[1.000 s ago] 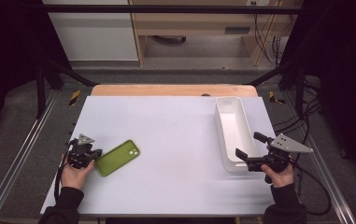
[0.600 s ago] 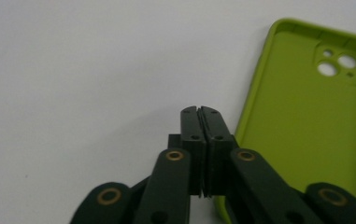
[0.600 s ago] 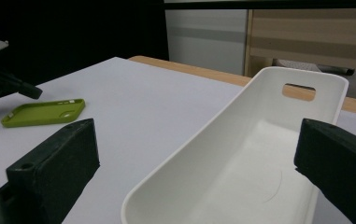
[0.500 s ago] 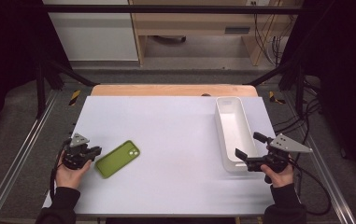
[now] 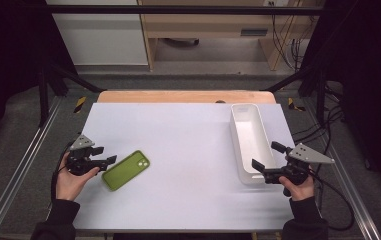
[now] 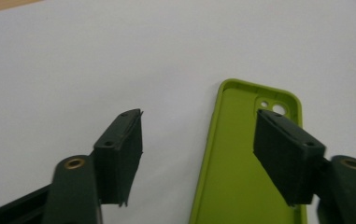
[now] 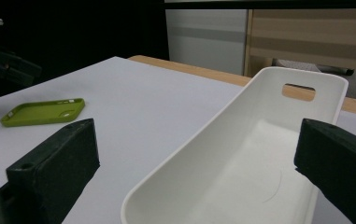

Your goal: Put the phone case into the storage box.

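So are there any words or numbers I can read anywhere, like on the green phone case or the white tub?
None that can be read.
Green phone case: plain, no writing.
White tub: plain, no writing.
Yellow-and-black striped tags by the table's far corners: stripes, no letters.

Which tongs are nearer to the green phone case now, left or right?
Left. The left tongs hover at the phone case, open; the right tongs are across the table at the white tray.

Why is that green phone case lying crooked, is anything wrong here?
Nothing stands out. The green phone case lies open side up, slanted on the table but undamaged; the white bin sits upright and empty.
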A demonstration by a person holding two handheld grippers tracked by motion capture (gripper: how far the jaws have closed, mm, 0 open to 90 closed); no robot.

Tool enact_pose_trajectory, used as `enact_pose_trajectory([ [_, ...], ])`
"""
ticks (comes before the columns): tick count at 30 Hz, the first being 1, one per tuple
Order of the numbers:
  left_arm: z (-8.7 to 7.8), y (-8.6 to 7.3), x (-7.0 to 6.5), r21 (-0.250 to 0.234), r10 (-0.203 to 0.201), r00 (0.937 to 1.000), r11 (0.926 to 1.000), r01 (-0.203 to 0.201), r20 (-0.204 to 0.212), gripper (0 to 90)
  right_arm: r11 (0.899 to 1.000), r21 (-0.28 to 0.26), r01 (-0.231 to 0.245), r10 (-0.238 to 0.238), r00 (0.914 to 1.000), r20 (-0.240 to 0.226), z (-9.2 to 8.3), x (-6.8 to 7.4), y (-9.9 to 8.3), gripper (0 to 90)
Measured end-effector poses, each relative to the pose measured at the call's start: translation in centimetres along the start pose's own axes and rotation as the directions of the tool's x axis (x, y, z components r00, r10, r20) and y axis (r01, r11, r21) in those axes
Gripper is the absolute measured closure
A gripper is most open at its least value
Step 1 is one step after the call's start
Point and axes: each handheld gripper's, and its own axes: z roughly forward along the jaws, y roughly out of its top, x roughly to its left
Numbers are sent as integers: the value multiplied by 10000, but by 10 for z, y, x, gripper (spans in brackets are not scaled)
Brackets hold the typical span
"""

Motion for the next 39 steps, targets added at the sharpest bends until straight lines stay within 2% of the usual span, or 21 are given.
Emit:
enact_pose_trajectory([
  [3,-1,5,-2,-103,100,9999,9999,-99,34,248,10000,-14,12,-12,10000,7,0,0,0,5],
  [6,0,10,-5,-46,280,9996,9996,-280,-9,130,10000,-14,12,-12,10000,5,0,0,0,5],
  [9,2,14,-8,41,382,9993,9993,-382,17,56,10000,-3,6,-5,10000,25,0,0,0,5],
  [16,5,16,-8,-14,435,9990,9991,-434,108,31,10000,15,-3,3,10000,21,1,0,0,5],
  [25,16,11,-5,525,679,9977,9963,-682,87,21,10000,4,30,-30,10000,34,1,0,0,5],
  [27,20,9,-4,626,656,9976,9958,-668,214,21,10000,2,38,-38,10000,36,1,0,0,5],
  [34,24,7,-4,906,966,9939,9907,-1011,528,23,10000,24,6,-6,10000,26,1,0,0,5],
  [39,30,3,-4,1255,1145,9922,9848,-1199,494,81,10000,14,23,-23,10000,37,1,0,0,5],
])
